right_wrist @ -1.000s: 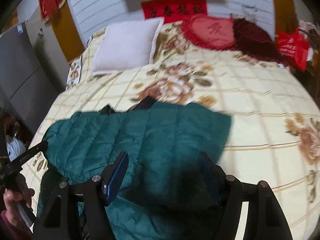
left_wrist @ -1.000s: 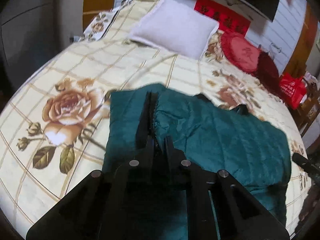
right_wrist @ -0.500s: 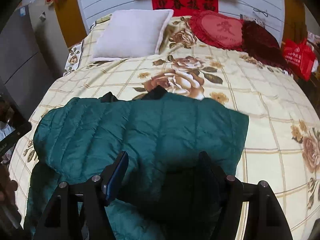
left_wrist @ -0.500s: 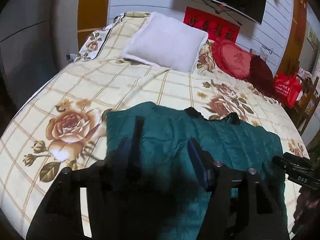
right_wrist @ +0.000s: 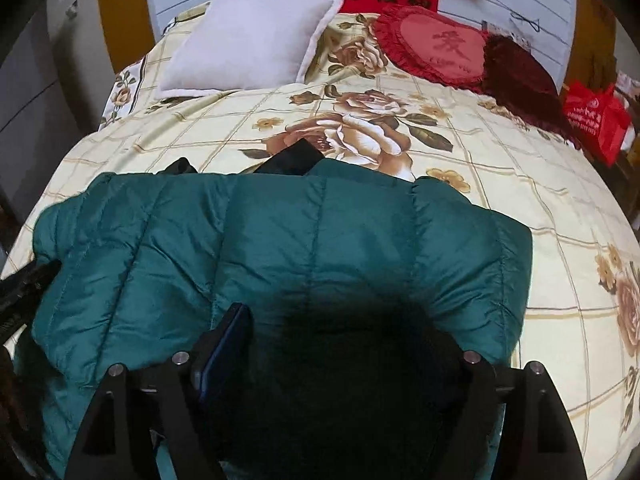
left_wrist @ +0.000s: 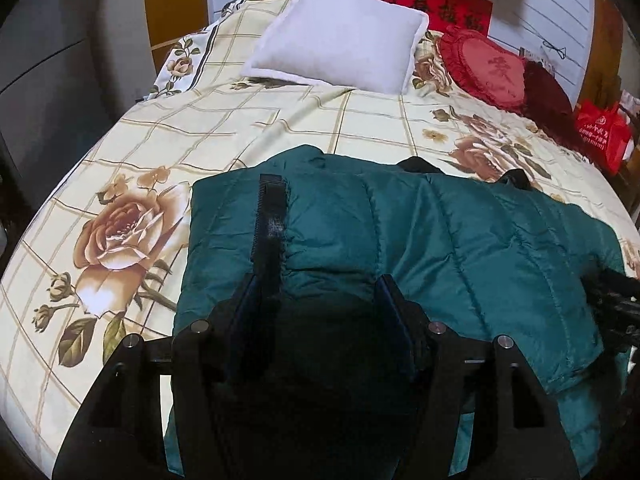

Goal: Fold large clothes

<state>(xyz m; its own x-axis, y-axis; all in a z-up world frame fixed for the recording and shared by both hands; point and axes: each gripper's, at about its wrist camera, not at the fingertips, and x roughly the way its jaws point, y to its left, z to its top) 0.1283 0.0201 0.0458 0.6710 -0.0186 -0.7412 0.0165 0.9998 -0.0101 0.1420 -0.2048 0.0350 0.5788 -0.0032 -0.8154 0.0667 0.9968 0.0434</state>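
Observation:
A dark green quilted jacket (left_wrist: 440, 240) lies folded across the near part of the bed; it also shows in the right wrist view (right_wrist: 280, 248). Black lining (right_wrist: 296, 158) sticks out at its far edge. My left gripper (left_wrist: 316, 304) is open and empty, held just above the jacket's left part. My right gripper (right_wrist: 336, 344) is open and empty above the jacket's right part; its right finger is lost in dark shadow. The right gripper's tip shows at the right edge of the left wrist view (left_wrist: 616, 300).
The bed (left_wrist: 200, 128) has a cream sheet with rose print. A white pillow (left_wrist: 336, 36), a red heart cushion (left_wrist: 484, 68) and a dark red cushion (left_wrist: 548, 96) lie at the head. A red bag (left_wrist: 600, 136) stands at the right.
My left gripper was shut on the jacket's edge, then opened and let it go. Both grippers have drawn back a little; the jacket has settled flat on the bed.

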